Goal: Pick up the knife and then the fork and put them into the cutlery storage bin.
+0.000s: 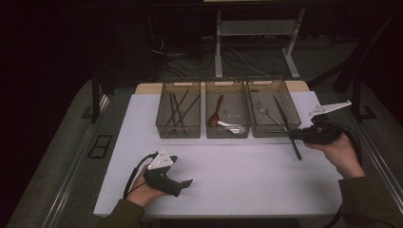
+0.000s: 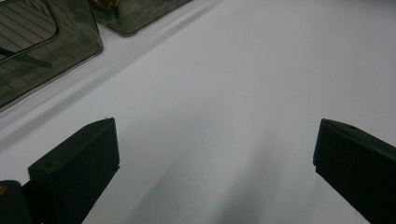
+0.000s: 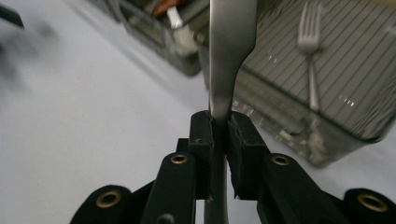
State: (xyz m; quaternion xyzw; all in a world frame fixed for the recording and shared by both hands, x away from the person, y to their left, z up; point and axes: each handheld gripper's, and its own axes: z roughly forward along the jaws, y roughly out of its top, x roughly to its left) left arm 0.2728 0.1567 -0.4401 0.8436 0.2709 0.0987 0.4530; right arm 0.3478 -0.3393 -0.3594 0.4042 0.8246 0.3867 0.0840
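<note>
Right gripper view: the right gripper (image 3: 219, 123) has its jaws pinching a long, flat, dull silver metal knife (image 3: 231, 42) at its narrow neck, the blade slanting over the near rim of the right-hand smoky plastic bin (image 1: 274, 129). Left gripper (image 1: 183, 184) rests on the white worktop (image 1: 228, 175) well short of that bin, jaws spread.

From above the person's side, the high view looks forward and down over the whole white table top (image 1: 237, 180) to three smoky see-through plastic bins (image 1: 227, 115) at its far edge. The left gripper view sits low, just over the same white surface, looking past its two wide-apart black jaws toward what seem to be corners of those bins (image 2: 46, 42). The right gripper view rides close behind its closed jaws, facing the rightmost bin (image 3: 327, 70) and the slim silver metal fork (image 3: 310, 60) inside, which the high view shares (image 1: 266, 113).
</note>
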